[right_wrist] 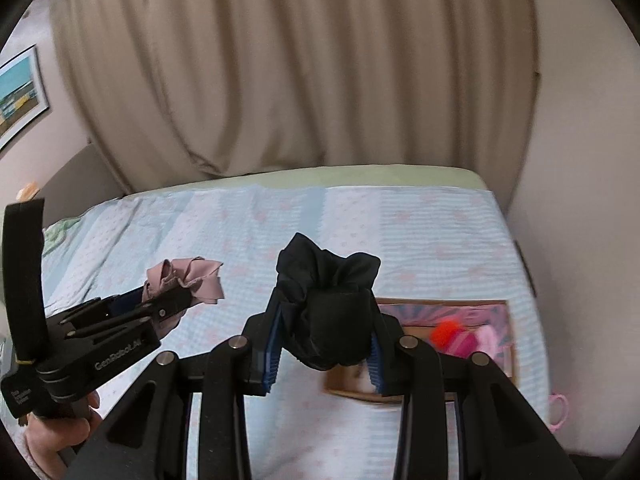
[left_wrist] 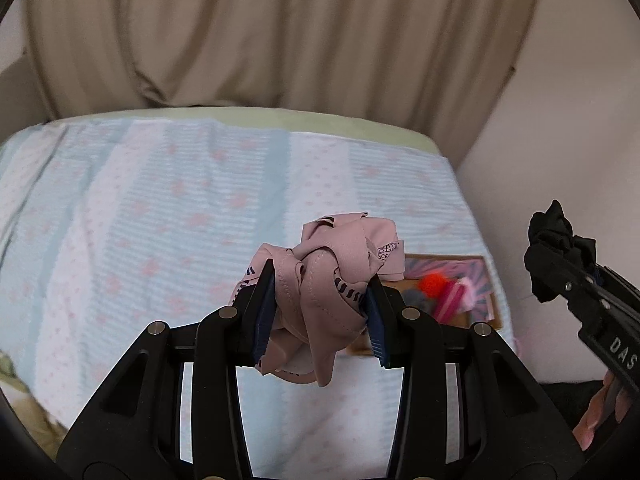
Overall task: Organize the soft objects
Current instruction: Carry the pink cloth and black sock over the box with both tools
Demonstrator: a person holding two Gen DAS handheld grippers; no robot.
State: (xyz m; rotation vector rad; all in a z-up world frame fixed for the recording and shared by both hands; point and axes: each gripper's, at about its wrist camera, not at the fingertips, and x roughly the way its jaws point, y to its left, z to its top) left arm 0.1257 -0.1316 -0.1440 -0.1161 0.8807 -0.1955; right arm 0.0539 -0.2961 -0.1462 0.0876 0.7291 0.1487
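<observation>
My left gripper (left_wrist: 320, 304) is shut on a bunched pink garment (left_wrist: 332, 272) with dark markings, held above the bed. It also shows in the right wrist view (right_wrist: 176, 300) at the left, with the pink garment (right_wrist: 188, 276) in its tips. My right gripper (right_wrist: 324, 340) is shut on a bunched black cloth (right_wrist: 328, 308), also above the bed. In the left wrist view it (left_wrist: 560, 280) sits at the right edge with the black cloth (left_wrist: 556, 248). A cardboard box (right_wrist: 508, 344) with pink and red soft items (right_wrist: 460, 338) lies on the bed beyond both grippers; it also shows in the left wrist view (left_wrist: 494, 300).
The bed (left_wrist: 160, 220) has a light blue and white patterned cover. A beige curtain (right_wrist: 300, 80) hangs behind it. A wall (right_wrist: 580, 240) borders the bed on the right. A framed picture (right_wrist: 20, 96) hangs at the far left.
</observation>
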